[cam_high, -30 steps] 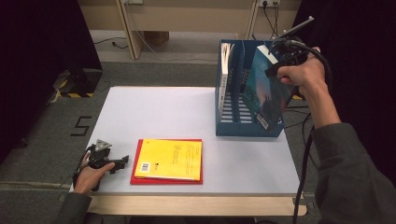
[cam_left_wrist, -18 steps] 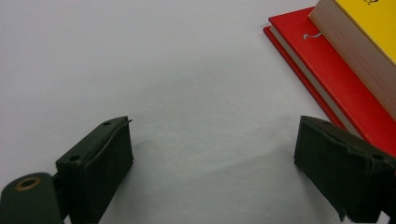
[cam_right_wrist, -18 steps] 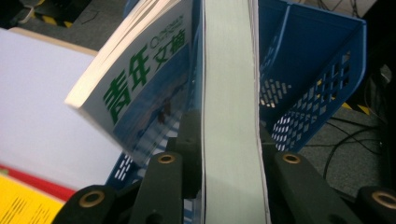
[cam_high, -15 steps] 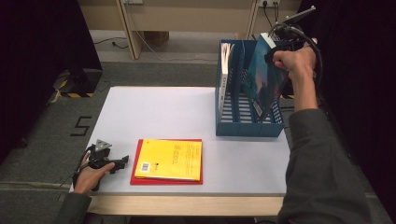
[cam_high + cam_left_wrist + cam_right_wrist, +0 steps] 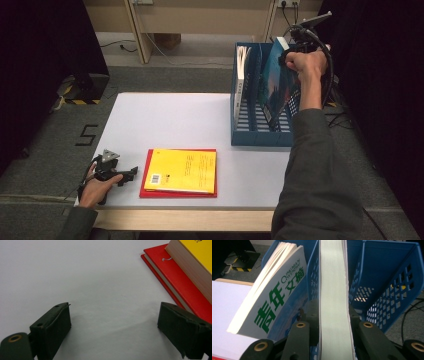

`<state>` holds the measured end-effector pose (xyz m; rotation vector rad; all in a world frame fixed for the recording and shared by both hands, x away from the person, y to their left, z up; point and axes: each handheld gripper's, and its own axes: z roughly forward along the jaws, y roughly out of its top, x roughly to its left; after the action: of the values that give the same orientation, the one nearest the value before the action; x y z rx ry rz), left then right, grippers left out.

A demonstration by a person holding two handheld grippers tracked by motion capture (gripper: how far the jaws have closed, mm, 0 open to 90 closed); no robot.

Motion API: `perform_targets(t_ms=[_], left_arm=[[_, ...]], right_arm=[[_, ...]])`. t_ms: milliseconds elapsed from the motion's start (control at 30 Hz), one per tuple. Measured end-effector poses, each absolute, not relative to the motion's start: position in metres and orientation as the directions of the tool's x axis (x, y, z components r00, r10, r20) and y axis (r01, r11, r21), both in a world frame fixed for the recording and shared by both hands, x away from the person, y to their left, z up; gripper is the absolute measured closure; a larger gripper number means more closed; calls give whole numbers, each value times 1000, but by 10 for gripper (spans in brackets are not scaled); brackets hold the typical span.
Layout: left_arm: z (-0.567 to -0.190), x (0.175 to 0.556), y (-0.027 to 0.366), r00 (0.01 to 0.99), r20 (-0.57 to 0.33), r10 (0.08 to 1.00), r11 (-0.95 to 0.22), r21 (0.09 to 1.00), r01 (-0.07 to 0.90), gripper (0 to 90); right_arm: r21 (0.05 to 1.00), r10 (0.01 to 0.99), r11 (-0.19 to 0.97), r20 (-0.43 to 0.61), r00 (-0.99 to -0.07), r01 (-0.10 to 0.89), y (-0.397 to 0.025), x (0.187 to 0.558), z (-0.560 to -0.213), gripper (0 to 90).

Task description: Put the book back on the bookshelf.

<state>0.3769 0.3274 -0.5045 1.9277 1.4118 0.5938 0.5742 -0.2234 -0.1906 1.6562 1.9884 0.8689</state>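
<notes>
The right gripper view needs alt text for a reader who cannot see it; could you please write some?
The right hand-held gripper clamps a thick book by its page edge, upright in a blue slotted file rack. Beside it a magazine with green lettering leans in the neighbouring slot.

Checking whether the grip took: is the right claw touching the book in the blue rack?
Touching. In the right gripper view the right claw has both jaws pressed against the covers of the book, page edge between them, no gap, over the rack.
</notes>
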Motion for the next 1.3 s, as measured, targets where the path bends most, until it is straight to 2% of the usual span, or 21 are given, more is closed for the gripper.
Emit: perform_targets(t_ms=[433,1000,1300], left_arm=[[-505,377,327,311,-25,950,-192,738,646,101],[-505,376,327,310,-24,950,-191,742,643,100],[-505,376,327,312,-22,950,-193,743,641,100]], right_arm=[[684,972,66,119,-201,726,-220,596,-213,729],[658,974,93,94,-204,748,-209,622,-245,724],[663,969,83,120,-215,744,-201,629,-263,708]])
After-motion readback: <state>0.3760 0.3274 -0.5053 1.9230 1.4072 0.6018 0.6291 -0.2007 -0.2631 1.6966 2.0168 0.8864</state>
